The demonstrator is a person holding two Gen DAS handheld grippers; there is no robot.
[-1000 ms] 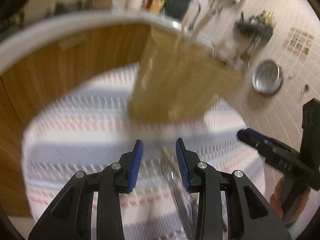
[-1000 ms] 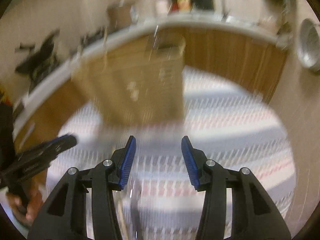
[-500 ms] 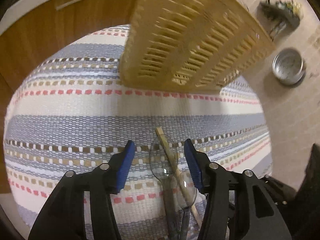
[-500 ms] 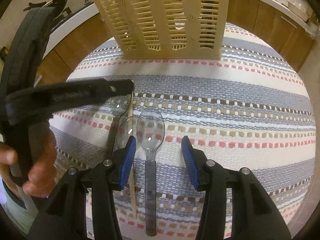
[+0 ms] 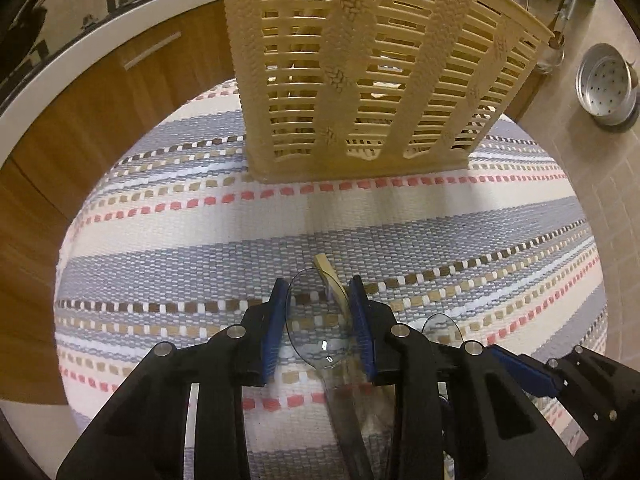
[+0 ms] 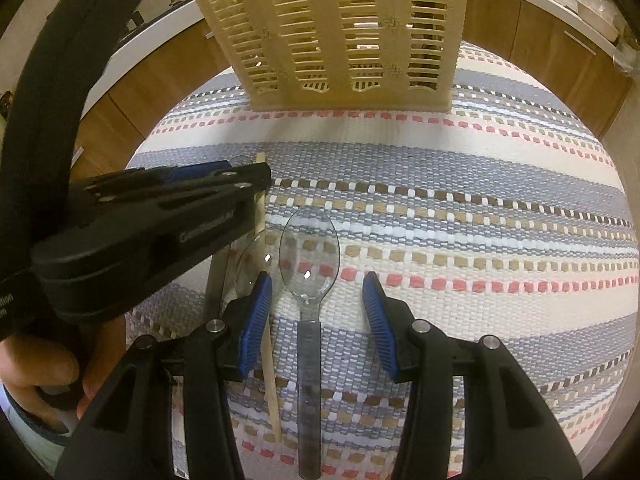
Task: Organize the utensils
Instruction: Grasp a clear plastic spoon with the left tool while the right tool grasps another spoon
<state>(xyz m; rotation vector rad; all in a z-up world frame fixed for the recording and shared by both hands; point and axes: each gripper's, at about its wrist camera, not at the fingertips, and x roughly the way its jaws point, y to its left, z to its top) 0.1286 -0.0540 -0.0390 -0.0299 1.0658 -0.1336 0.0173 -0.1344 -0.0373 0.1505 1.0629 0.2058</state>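
Observation:
Several clear plastic spoons and a wooden chopstick [image 5: 332, 276] lie on a striped woven mat [image 5: 200, 248] in front of a cream slatted basket [image 5: 360, 60]. My left gripper [image 5: 318, 320] points down at the mat. Its jaws are closing on one spoon's bowl [image 5: 316, 328], whose edges meet both blue pads, with the chopstick along the right pad. My right gripper [image 6: 316, 312] stands open over another clear spoon [image 6: 308, 256], with a gap on each side. The left gripper [image 6: 256, 178] shows side-on at the left in the right wrist view, over the chopstick [image 6: 270, 380] and a third spoon bowl [image 6: 250, 264].
Wooden cabinet fronts [image 5: 100, 92] under a white counter edge curve behind the mat. A metal steamer pot [image 5: 606, 88] stands on the tiled floor at the right. A person's hand [image 6: 44, 372] holds the left gripper. The mat's right half lies bare [image 6: 480, 240].
Both grippers have dropped toward the mat and utensils. The left jaws widened, then narrowed around the spoon bowl. The right gripper has barely shifted in the last half second.

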